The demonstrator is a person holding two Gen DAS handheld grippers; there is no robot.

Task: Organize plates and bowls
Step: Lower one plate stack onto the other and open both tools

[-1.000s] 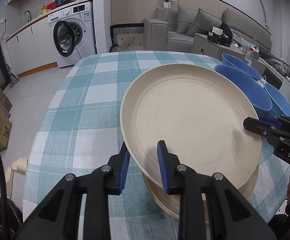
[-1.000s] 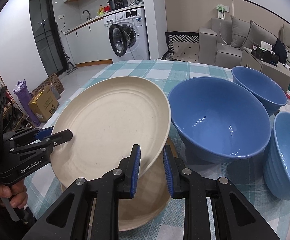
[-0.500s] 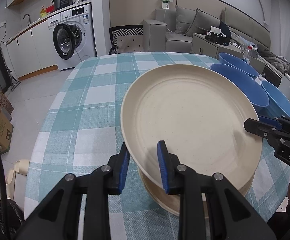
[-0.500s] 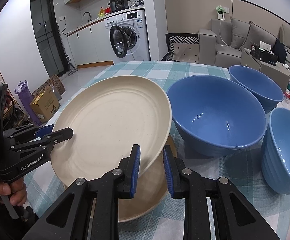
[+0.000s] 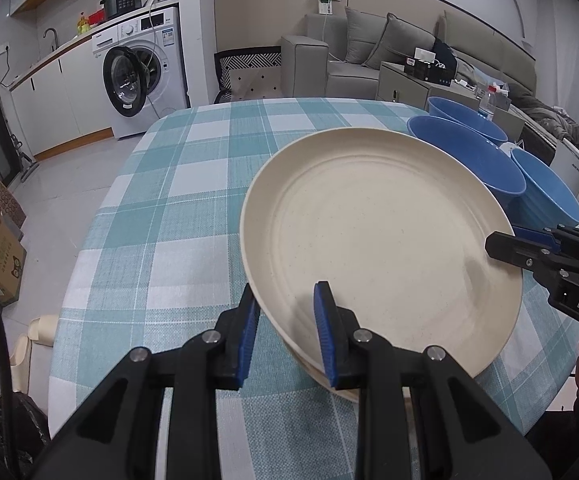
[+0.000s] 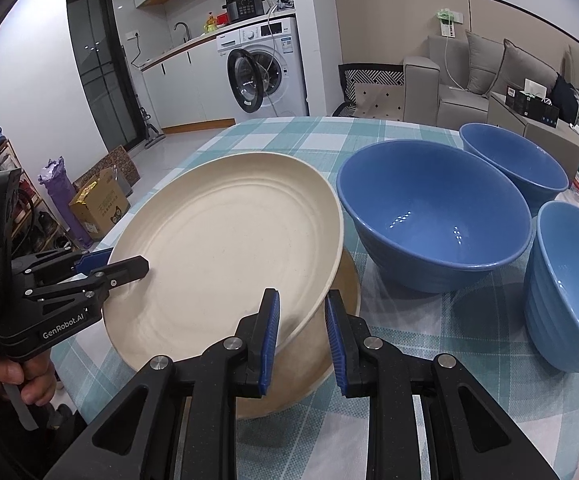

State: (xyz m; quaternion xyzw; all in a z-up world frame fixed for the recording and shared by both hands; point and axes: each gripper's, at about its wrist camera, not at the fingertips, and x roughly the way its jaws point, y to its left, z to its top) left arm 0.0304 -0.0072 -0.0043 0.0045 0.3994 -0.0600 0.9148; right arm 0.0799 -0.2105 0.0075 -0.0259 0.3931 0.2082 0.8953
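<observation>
Cream upper plate [image 5: 377,240] clamped at opposite rims by left tongs [image 5: 285,332] and right tongs [image 6: 301,332], both narrow and closed on its edge. Held tilted just above a second cream plate [image 6: 329,344], which lies flat on the checked table [image 5: 161,216] directly beneath both tongs. Apparently not yet seated on the lower plate; stacking of plates judged nearly complete, with lowering and release outstanding. Beyond and to the far side of right tongs: large blue bowl [image 6: 433,220], far blue bowl [image 6: 517,160] and near blue bowl [image 6: 569,284], standing separately, close together, none nested. Bowl stacking judged wholly outstanding.
</observation>
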